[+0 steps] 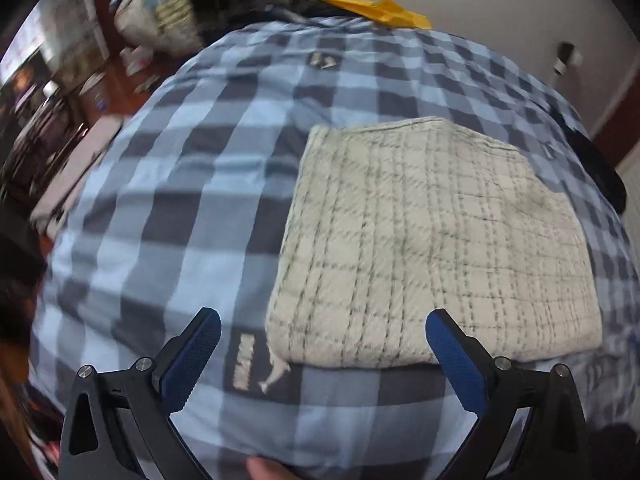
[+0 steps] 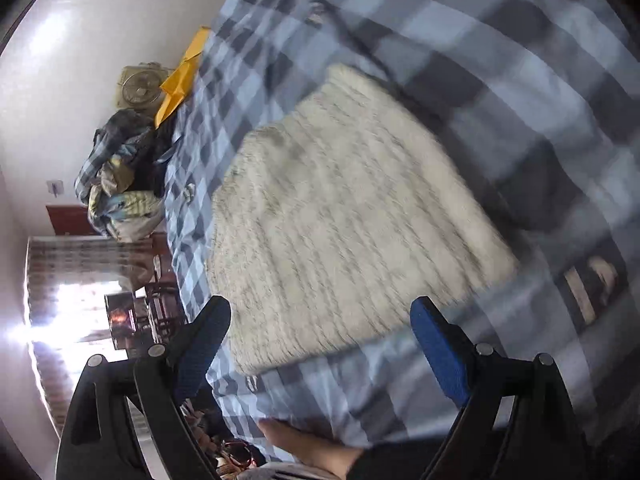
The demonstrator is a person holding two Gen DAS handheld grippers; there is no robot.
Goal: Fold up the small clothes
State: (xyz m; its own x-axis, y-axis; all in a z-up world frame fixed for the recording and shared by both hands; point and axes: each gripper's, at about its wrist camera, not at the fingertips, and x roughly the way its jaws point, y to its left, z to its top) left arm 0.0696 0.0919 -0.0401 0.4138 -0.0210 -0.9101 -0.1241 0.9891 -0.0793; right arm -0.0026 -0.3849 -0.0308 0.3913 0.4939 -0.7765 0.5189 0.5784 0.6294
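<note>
Bed, blue checked cover (image 1: 168, 184); cream plaid garment (image 1: 432, 240) folded flat on it. Your left hand-held gripper (image 1: 322, 334) and right hand-held gripper (image 2: 320, 320): both spread wide, empty, above garment's near edge.

- The right gripper (image 2: 320, 336) fills the lower frame, its two blue-padded fingers (image 2: 440, 352) spread wide apart with nothing between them.
- Just beyond the fingers lies a folded cream cloth (image 2: 340, 216) with faint dark grid lines, blurred by motion.
- The cloth rests on a bed (image 2: 500, 40) covered in blue and dark checked fabric.
- A yellow item (image 2: 182, 76) lies at the bed's far edge.
- Beside it sits a heap of crumpled clothes (image 2: 120, 176), against a white wall (image 2: 80, 40).
</note>
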